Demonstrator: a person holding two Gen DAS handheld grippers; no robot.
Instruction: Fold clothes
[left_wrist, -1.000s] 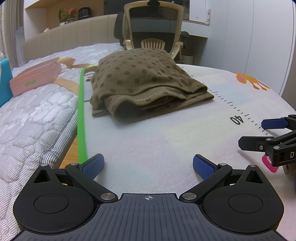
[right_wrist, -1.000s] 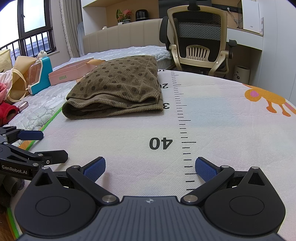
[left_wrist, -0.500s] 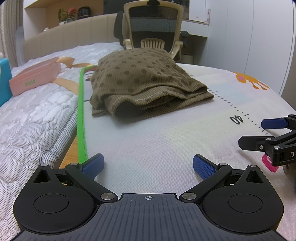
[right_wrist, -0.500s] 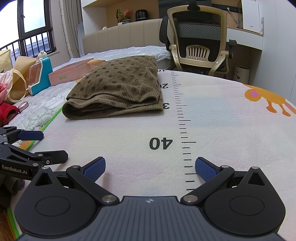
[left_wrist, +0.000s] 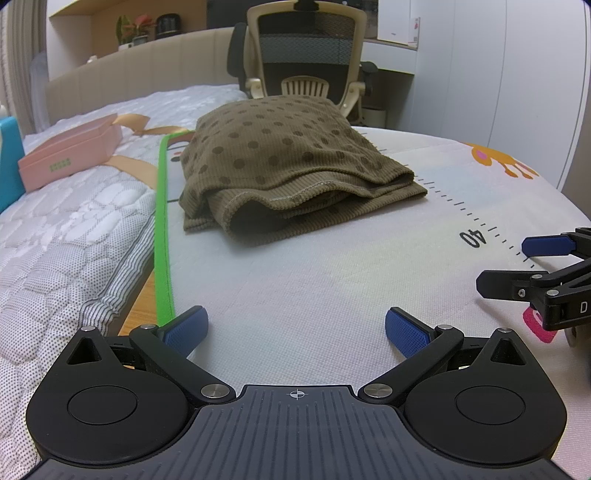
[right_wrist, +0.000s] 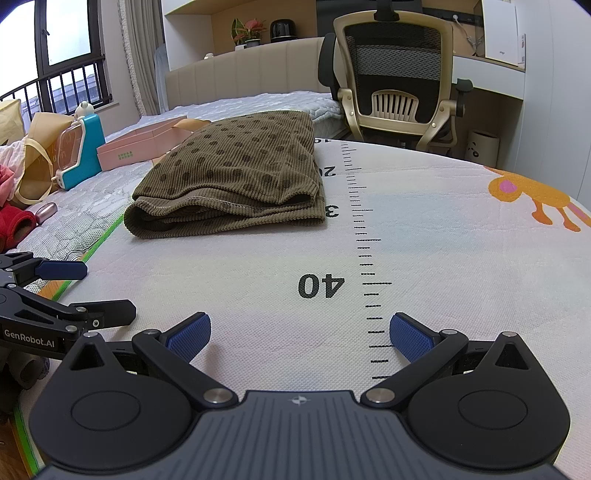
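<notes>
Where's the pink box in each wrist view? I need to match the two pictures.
Left wrist: the pink box lies at the left edge, on the mattress, left of the folded brown garment.
Right wrist: the pink box lies upper left, beyond the garment's far left corner and right of the teal toy.
Shared landmark: the printed "40" on the mat's ruler.

Each claw is matte black plastic: a ribbed grey-black base with a small crosshair mark, two round discs, silver pivot screws and blue textured pads (left_wrist: 404, 334). White "GenRobot.AI" lettering marks the left claw (right_wrist: 85, 286) body.
</notes>
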